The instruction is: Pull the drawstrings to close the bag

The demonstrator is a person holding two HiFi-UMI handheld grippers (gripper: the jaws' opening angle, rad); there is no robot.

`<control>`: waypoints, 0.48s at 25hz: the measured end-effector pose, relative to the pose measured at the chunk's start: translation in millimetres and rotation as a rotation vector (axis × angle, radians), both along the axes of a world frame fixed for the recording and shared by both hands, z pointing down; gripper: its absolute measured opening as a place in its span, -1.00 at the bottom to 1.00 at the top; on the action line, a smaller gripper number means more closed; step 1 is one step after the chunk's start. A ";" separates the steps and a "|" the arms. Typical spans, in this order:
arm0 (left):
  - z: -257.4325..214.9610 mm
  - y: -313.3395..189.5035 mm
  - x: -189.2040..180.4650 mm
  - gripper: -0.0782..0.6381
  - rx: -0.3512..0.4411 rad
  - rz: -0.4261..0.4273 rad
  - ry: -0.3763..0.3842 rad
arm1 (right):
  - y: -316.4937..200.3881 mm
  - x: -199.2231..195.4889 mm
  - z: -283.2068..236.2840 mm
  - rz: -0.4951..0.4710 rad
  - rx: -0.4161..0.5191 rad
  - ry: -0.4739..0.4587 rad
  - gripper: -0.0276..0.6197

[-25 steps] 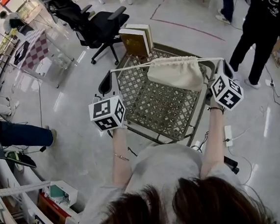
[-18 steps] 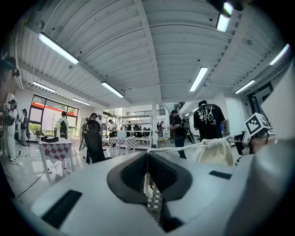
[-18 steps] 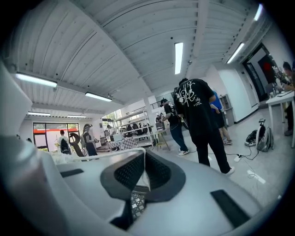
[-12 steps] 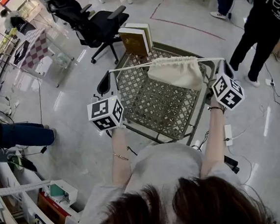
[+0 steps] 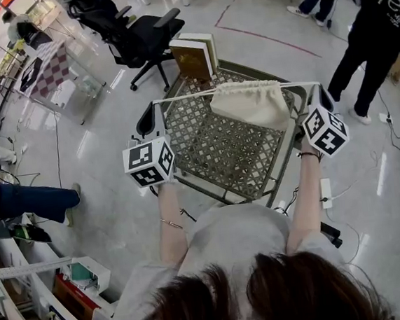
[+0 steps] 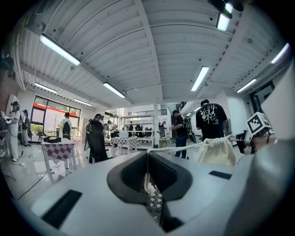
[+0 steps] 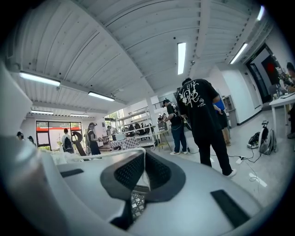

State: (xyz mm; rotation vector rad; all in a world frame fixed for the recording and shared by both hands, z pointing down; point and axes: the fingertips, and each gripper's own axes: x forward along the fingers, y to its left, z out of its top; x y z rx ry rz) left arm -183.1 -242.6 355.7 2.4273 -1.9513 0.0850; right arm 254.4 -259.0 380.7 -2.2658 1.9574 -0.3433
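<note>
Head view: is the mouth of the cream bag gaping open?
No, the mouth of the bag is puckered shut, with the drawstrings stretched taut out to either side.

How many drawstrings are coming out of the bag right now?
2. The left drawstring runs from the bag to the left gripper, which is shut on it; the right drawstring runs to the right gripper, also shut on it. None seems hidden.
</note>
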 end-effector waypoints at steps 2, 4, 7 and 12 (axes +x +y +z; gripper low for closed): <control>1.7 0.9 -3.7 -0.70 -0.002 -0.008 0.000 | -0.6 -3.6 -1.3 -0.011 0.000 0.019 -0.84; 3.9 2.4 -8.5 -0.70 -0.004 -0.020 0.002 | -2.0 -8.6 -3.1 -0.026 -0.001 0.049 -0.84; 5.3 4.4 -14.1 -0.70 -0.005 -0.035 -0.010 | -3.8 -14.6 -5.4 -0.044 -0.002 0.083 -0.84; 6.3 6.1 -18.9 -0.70 -0.004 -0.045 -0.038 | -5.2 -19.0 -6.0 -0.056 0.003 0.093 -0.84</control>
